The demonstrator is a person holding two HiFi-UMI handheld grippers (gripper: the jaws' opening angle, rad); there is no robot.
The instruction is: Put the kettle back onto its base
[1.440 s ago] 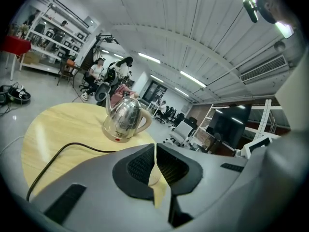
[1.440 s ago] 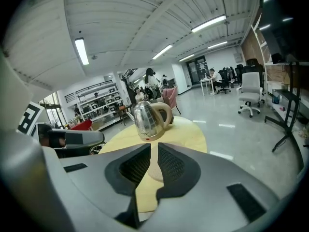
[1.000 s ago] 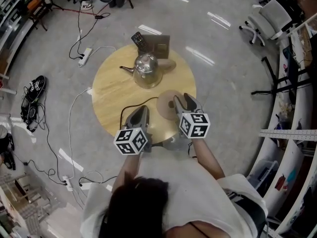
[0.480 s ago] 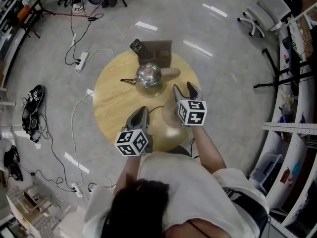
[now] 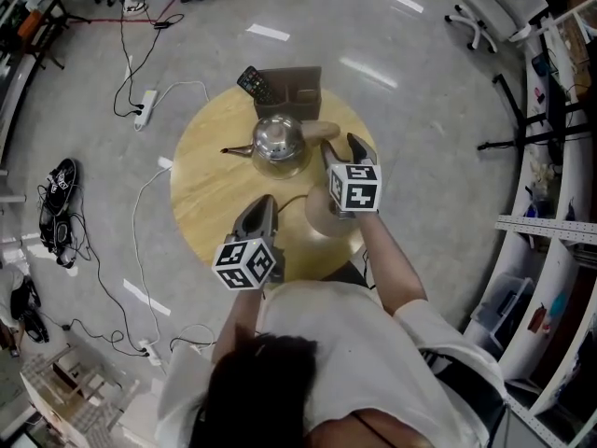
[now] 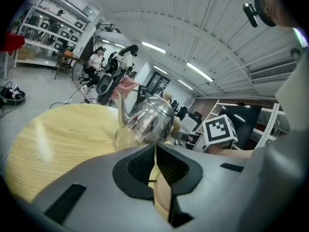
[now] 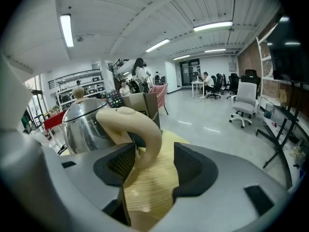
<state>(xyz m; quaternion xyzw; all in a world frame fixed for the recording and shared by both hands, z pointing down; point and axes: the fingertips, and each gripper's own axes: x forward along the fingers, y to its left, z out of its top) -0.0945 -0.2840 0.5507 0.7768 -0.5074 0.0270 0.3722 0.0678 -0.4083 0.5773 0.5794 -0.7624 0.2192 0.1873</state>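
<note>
Two grippers hover over a round wooden table (image 5: 210, 185). The right gripper (image 5: 342, 149), jaws just opened wide, straddles the cream handle (image 7: 140, 129) of the kettle (image 5: 278, 144) without clamping, likely readying a lift. The kettle stands beside its bare base (image 5: 320, 215). The left gripper (image 5: 262, 205) is closed, empty.

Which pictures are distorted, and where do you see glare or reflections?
Head view: mild wide-angle bending, with lamp glare in streaks on the floor. Left gripper view: strong fisheye with black corners; the kettle mirrors its surroundings. Right gripper view: the same fisheye, the ceiling lines curved, the kettle body shiny, its handle matte.
</note>
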